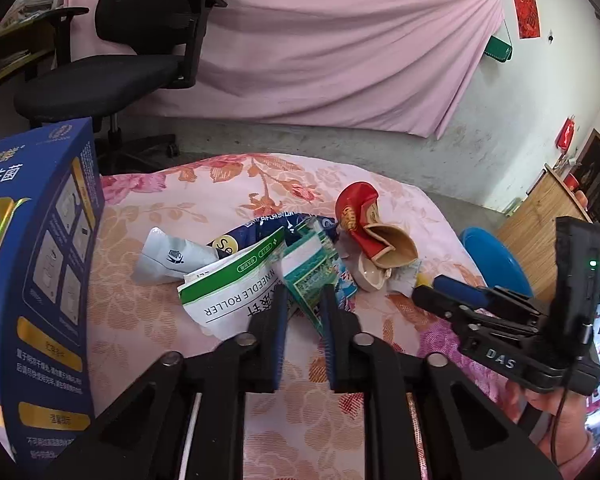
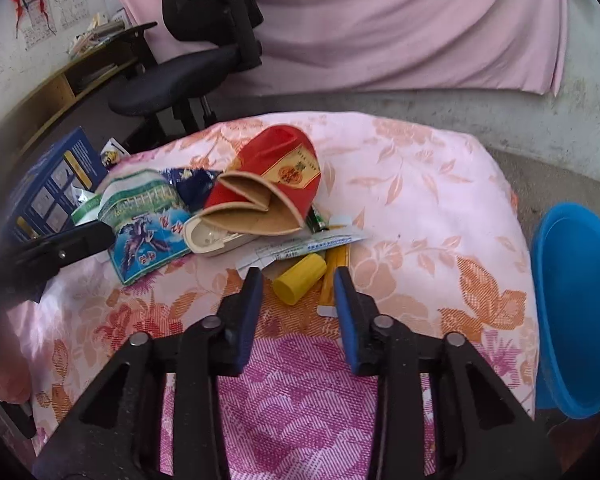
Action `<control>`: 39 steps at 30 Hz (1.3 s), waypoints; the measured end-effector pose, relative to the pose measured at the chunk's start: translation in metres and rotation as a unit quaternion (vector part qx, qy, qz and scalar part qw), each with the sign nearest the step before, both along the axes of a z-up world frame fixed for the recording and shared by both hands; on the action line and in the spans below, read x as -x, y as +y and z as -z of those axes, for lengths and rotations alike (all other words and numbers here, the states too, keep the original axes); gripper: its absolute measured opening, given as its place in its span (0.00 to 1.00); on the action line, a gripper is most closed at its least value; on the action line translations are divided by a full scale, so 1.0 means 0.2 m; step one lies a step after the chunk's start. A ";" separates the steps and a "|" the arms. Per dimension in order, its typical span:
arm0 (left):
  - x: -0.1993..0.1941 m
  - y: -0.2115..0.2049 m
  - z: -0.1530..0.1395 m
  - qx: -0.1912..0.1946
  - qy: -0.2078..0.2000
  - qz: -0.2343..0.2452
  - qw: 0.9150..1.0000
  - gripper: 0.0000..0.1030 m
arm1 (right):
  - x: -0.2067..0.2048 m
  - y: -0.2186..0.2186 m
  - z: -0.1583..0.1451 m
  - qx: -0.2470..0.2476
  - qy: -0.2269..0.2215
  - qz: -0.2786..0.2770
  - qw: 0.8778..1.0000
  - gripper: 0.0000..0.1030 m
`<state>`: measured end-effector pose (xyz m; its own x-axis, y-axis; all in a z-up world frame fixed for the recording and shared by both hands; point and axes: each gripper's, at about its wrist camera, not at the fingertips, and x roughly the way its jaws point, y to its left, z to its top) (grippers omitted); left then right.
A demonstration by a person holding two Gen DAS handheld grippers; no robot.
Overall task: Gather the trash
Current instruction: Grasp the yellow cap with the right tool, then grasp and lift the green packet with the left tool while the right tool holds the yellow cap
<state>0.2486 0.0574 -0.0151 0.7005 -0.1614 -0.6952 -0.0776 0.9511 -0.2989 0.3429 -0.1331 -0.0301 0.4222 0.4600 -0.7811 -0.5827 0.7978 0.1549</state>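
Step in hand: approach, nothing lifted yet. Your left tongs [image 1: 304, 300] stand part open astride the crinkly green packet [image 1: 308, 276]; right tongs [image 2: 298, 280] wide open, empty, w/ the yellow plastic cap [image 2: 299, 279] between tips. Trash heaped mid floral-cloth worktop [image 2: 420, 200]. Next, prob.: close on thin film, carry to blue bowl [image 2: 576, 300].

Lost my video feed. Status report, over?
Left gripper open, astride the green-printed wrapper in the trash pile. Right gripper open, closing on the yellow cap. Blue basin right of the table, nothing blocking.
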 end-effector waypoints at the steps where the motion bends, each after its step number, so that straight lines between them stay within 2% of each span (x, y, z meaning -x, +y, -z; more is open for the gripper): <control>1: 0.00 0.00 0.00 0.000 0.000 0.003 1.000 0.05 | 0.00 0.00 0.00 0.000 0.001 0.000 1.000 0.55; 3: 0.01 0.00 -0.01 -0.002 -0.002 0.008 1.000 0.03 | 0.00 0.00 0.00 0.000 0.003 -0.001 1.000 0.49; 10: 0.05 -0.08 -0.05 -0.039 -0.032 0.031 0.998 0.00 | 0.02 -0.01 -0.03 -0.015 -0.006 0.003 1.000 0.47; 15: 0.11 -0.15 -0.09 -0.076 -0.067 0.036 0.994 0.00 | 0.09 -0.06 -0.09 -0.034 -0.038 0.001 0.999 0.47; 18: 0.15 -0.19 -0.11 -0.097 -0.086 0.041 0.991 0.00 | 0.14 -0.10 -0.13 -0.049 -0.064 0.003 0.997 0.47; 23: 0.23 -0.28 -0.17 -0.136 -0.134 0.043 0.981 0.00 | 0.25 -0.18 -0.24 -0.089 -0.130 0.007 0.987 0.46; 27: 0.28 -0.35 -0.25 -0.151 -0.183 0.045 0.970 0.00 | 0.33 -0.27 -0.33 -0.131 -0.193 0.021 0.972 0.46; 30: 0.28 -0.40 -0.29 -0.162 -0.202 0.050 0.964 0.00 | 0.38 -0.31 -0.38 -0.139 -0.233 0.033 0.962 0.46; 33: 0.26 -0.44 -0.30 -0.165 -0.193 0.060 0.965 0.00 | 0.38 -0.33 -0.40 -0.139 -0.238 0.034 0.961 0.46; 36: 0.21 -0.41 -0.23 -0.136 -0.143 0.069 0.978 0.00 | 0.36 -0.33 -0.39 -0.130 -0.226 0.037 0.965 0.46; 39: 0.17 -0.36 -0.16 -0.113 -0.099 0.060 0.987 0.00 | 0.35 -0.32 -0.36 -0.115 -0.207 0.035 0.971 0.46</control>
